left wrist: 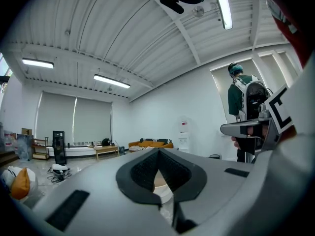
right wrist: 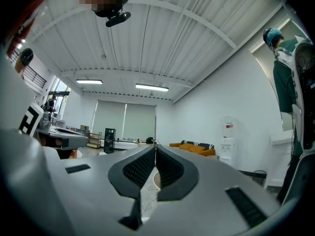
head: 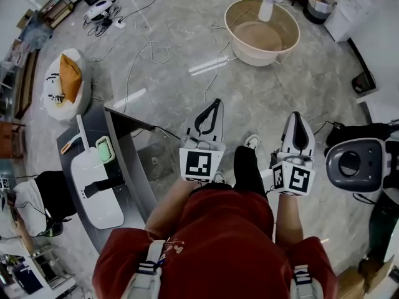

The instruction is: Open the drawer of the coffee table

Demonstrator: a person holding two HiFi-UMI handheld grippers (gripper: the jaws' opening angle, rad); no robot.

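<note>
You stand on the grey floor (head: 168, 80) w/ a gripper in each hand. Both point flat toward 12 o'clock.

The L gripper (head: 217, 103) (left wrist: 157, 150) has its jaws pressed together at the tips. There's only a small gap behind the tips, and nothing is in it. The R gripper (head: 296, 114) (right wrist: 155, 146) is pressed together too and holds nothing. The two are side by side but don't touch.

The coffee table (head: 255, 58) is round and light brown. It sits at 12 o'clock, well apart from both grippers. A white vase (head: 266, 11) w/ flowers stands near its far edge. You can't make out the drawer from up here.

At 10 o'clock a white bag (head: 56, 98) lies on the floor w/ an orange cushion (head: 70, 76) on it. At 9 o'clock, just beside you, is a dark tabletop (head: 128, 161) w/ a white box (head: 93, 185) on it. At 3 o'clock is a grey & white machine (head: 355, 164). Thin cables (head: 134, 61) lie on the floor btw you and the coffee table.
</note>
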